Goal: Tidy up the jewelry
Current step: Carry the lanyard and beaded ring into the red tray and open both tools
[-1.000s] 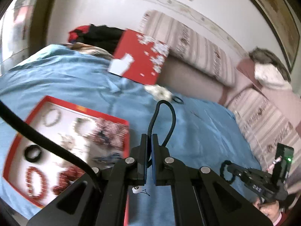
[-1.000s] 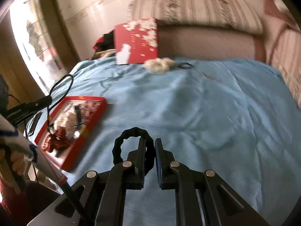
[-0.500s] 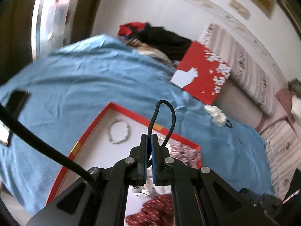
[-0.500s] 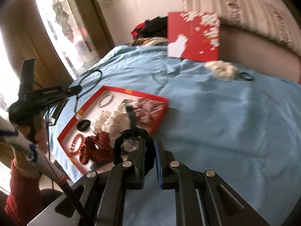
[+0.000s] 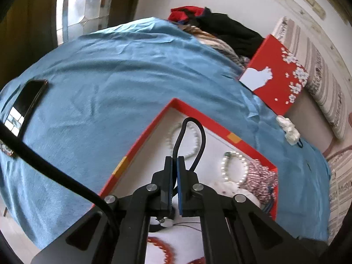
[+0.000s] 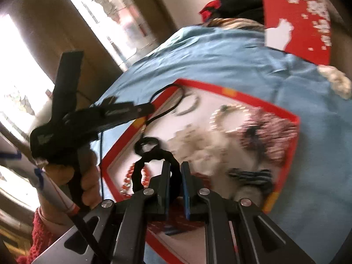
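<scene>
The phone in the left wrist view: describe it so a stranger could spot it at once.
Start from the blue bedspread that fills most of the view and follow it to its far left edge, well away from the red tray of bracelets. There lies the phone, a flat dark slab with a lit patch at its near end. It is the only thing on that side that is hard, black and rectangular.

Each black claw [image 5: 175, 160] [image 6: 176, 165] has silver screws; red knitted sleeve [image 6: 41, 231].

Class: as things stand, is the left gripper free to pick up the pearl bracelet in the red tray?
Probably not yet. The left gripper is shut on a black cord, so its jaws are occupied. The pearl bracelet lies uncovered in the red tray, just ahead.
</scene>
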A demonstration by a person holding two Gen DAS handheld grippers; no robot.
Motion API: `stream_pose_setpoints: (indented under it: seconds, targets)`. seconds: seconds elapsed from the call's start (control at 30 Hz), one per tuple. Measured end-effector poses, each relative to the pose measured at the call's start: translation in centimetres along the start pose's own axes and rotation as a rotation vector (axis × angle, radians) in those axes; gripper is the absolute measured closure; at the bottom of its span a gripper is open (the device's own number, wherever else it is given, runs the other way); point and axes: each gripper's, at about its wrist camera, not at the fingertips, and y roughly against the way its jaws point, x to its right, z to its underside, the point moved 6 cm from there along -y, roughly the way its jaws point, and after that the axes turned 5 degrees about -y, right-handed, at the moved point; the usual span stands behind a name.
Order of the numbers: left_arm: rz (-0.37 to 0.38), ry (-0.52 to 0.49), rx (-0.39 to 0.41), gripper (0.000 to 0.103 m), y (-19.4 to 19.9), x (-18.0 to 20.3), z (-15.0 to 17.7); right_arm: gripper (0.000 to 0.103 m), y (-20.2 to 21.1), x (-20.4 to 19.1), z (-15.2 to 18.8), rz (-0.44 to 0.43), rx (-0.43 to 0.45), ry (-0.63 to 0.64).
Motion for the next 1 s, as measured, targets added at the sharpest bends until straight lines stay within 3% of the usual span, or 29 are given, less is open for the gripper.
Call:
stream_pose_setpoints:
  seconds: [0.33, 0.5, 0.53, 0.67, 0.73, 0.83, 1.0]
  targets:
    - [0.031, 0.075, 0.004, 0.1, 0.0, -1.9, 0.0, 0.091, -4.7, -2.3, 1.0, 0.041, -0.059, 0.091]
    - [0.058, 0.09, 0.03, 0.099, 0.7, -2.1, -0.1, 0.065, -2.3, -1.3, 0.2, 0.0, -0.02, 0.035]
    - [0.066, 0.087, 0.033, 0.097, 0.8, -1.9, -0.1, 0.063, -1.3, -0.9, -0.1, -0.004, -0.003, 0.029]
    - [0.104, 0.081, 0.063, 0.075, 1.7, -1.2, -0.1, 0.063, 3.7, 2.7, -1.0, 0.04, 0.088, -0.023]
    - [0.12, 0.065, 0.087, 0.069, 2.3, -0.4, -0.2, 0.063, 5.9, 6.2, -0.7, 0.14, 0.128, -0.07]
    - [0.135, 0.046, 0.121, 0.065, 3.2, 0.9, -0.3, 0.063, 6.3, 10.1, 0.3, 0.2, 0.107, -0.16]
    - [0.115, 0.019, 0.153, 0.063, 3.7, 2.6, -0.3, 0.065, 3.8, 12.0, 1.6, 0.217, 0.053, -0.207]
